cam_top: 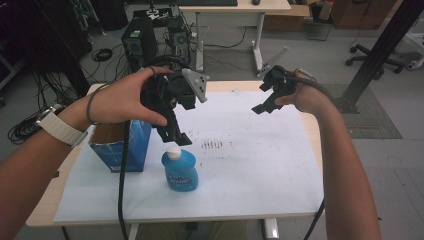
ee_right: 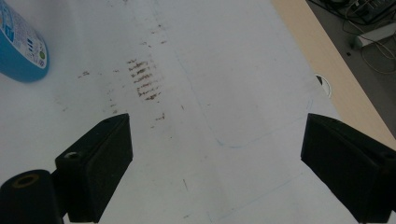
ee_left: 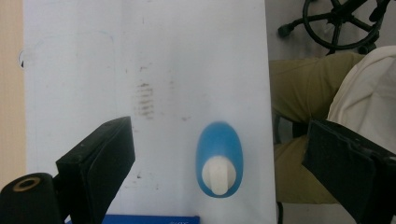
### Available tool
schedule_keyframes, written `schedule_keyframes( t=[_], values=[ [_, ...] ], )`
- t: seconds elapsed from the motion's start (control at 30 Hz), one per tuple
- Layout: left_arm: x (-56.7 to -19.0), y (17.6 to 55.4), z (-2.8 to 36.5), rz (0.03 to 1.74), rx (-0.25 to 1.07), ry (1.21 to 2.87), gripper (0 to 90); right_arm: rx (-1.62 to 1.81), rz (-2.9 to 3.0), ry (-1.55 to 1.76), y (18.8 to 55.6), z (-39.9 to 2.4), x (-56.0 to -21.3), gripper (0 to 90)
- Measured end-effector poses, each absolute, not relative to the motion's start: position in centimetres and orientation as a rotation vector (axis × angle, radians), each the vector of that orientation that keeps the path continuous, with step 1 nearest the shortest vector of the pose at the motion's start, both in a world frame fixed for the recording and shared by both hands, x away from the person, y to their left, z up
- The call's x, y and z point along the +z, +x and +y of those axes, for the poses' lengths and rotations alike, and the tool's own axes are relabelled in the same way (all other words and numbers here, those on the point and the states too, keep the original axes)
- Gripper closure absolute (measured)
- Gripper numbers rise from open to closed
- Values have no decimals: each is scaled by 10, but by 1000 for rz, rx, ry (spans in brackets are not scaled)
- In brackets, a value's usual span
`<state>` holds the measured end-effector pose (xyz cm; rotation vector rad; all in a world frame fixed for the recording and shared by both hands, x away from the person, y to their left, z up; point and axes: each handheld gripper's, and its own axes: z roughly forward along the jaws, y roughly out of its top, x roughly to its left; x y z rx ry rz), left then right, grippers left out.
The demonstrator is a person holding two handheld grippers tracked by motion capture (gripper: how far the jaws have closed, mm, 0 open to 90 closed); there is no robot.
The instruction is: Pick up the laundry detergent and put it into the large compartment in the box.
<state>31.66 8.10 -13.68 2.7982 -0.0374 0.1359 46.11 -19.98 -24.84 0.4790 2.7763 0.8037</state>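
Note:
A blue bottle [cam_top: 180,171] with a white cap stands upright on the white sheet [cam_top: 250,165], front left of centre. My left gripper [cam_top: 173,136] hangs open just above its cap, pointing down; in the left gripper view the bottle [ee_left: 219,159] shows from above between the spread jaws. My right gripper [cam_top: 263,104] is held open in the air over the sheet's far right part, with nothing between its jaws. The bottle's labelled side [ee_right: 21,46] sits at the far left of the right gripper view.
An open blue cardboard box [cam_top: 121,144] stands on the table's left, close beside the bottle. Brown smudges [cam_top: 212,145] mark the sheet's middle. The table's wooden edge [ee_right: 327,65] has a round cable hole. A computer tower, cables and chairs lie on the floor beyond.

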Motion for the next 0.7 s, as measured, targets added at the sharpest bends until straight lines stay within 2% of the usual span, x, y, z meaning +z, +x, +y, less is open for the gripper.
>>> schedule_keyframes(
  t=[0.7],
  values=[
    [-142, 316, 90, -20, 130, 2805, 88, 802, 2770, 476, 459, -200, -247, 94]
  ],
)
